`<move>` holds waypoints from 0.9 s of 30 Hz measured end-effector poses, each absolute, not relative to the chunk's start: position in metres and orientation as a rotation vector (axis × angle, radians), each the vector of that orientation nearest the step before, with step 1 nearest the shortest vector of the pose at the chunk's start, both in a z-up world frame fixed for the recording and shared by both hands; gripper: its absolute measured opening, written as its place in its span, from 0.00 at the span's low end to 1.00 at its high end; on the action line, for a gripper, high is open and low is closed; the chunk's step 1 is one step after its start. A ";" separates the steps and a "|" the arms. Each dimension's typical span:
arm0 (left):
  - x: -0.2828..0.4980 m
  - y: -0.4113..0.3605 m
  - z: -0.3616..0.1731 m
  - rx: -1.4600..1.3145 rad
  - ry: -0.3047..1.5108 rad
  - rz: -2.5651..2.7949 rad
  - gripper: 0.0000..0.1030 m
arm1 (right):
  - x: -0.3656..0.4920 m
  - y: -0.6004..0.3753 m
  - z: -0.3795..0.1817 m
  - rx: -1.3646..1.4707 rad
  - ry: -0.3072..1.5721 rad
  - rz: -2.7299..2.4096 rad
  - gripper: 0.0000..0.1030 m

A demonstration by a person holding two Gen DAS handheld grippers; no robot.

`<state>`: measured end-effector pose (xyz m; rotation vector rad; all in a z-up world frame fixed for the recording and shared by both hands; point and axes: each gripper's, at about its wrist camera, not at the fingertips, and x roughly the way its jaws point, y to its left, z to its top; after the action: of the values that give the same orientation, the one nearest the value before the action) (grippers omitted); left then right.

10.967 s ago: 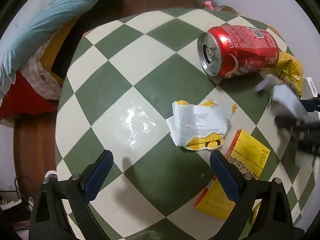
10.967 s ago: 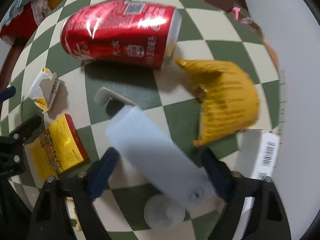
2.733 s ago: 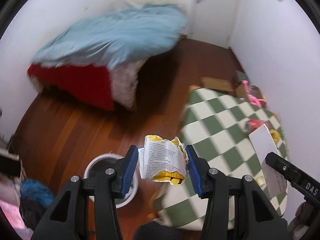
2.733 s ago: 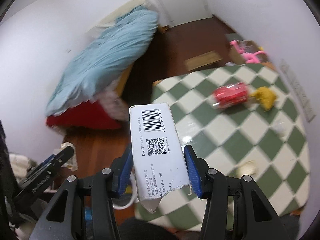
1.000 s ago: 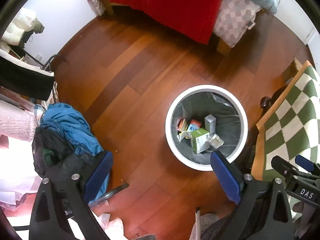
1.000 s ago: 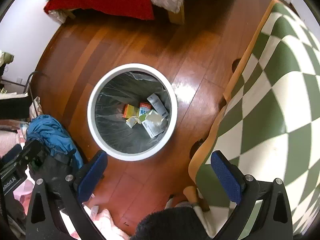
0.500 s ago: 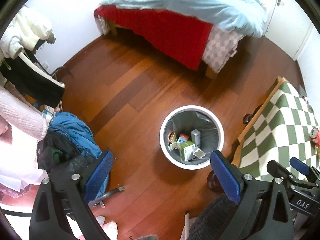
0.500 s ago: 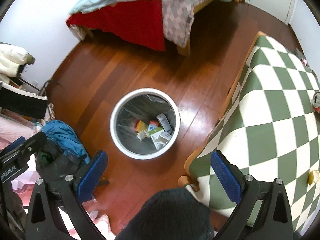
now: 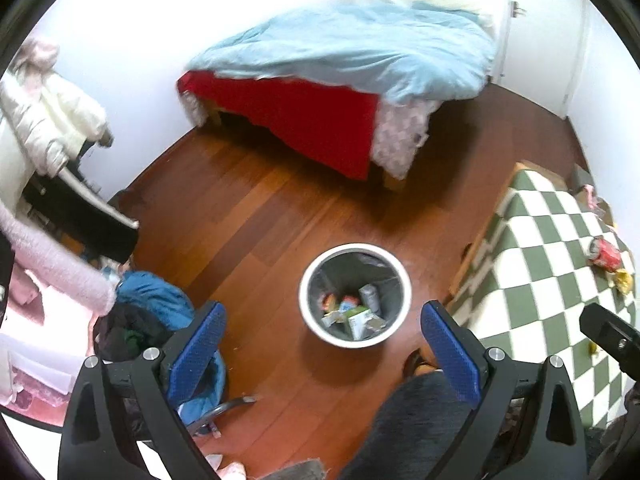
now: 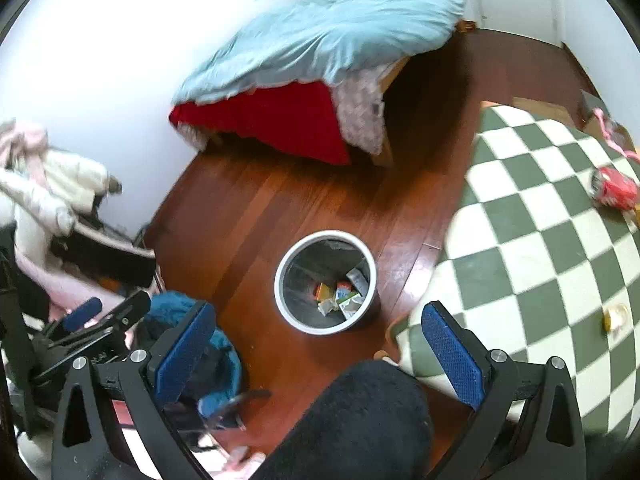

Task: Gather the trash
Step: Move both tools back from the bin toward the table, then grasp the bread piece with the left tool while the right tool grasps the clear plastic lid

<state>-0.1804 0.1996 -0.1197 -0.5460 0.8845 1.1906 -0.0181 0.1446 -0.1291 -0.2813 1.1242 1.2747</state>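
A round white trash bin (image 9: 308, 312) stands on the wooden floor with several boxes and wrappers inside; it also shows in the right wrist view (image 10: 280, 300). My left gripper (image 9: 324, 344) is open and empty, held high above the bin. My right gripper (image 10: 320, 344) is open and empty too, above the floor between the bin and the table. A red soda can (image 9: 606, 254) and a yellow wrapper (image 9: 624, 280) lie on the green-and-white checkered table (image 9: 532, 272). The can (image 10: 614, 190) and a small yellow scrap (image 10: 614, 318) show in the right wrist view.
A bed with a blue duvet (image 9: 360, 44) and red sheet stands at the back. Clothes and a blue jacket (image 9: 152, 300) are piled at the left. The person's dark knee (image 10: 360, 420) is below the right gripper. The wooden table edge (image 9: 476, 248) is close to the bin.
Both grippers have let go of the paper scrap and the white box over the bin. Since then both have risen and tilted up, so bed and table come further into view.
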 end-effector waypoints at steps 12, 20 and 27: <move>0.022 0.162 -0.190 -0.467 1.043 0.835 1.00 | 0.155 0.028 -0.155 -0.080 1.229 0.922 1.00; 0.155 0.130 -0.272 -0.384 1.229 0.706 1.00 | 0.306 -0.066 -0.225 0.002 1.304 0.597 0.87; 0.213 0.134 -0.313 -0.342 1.329 0.705 1.00 | 0.397 -0.087 -0.278 -0.074 1.307 0.499 0.75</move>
<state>0.2128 0.1339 -0.3133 -0.3417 1.3294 0.7054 0.3970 -0.0870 -0.2781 -0.0742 1.3070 0.4992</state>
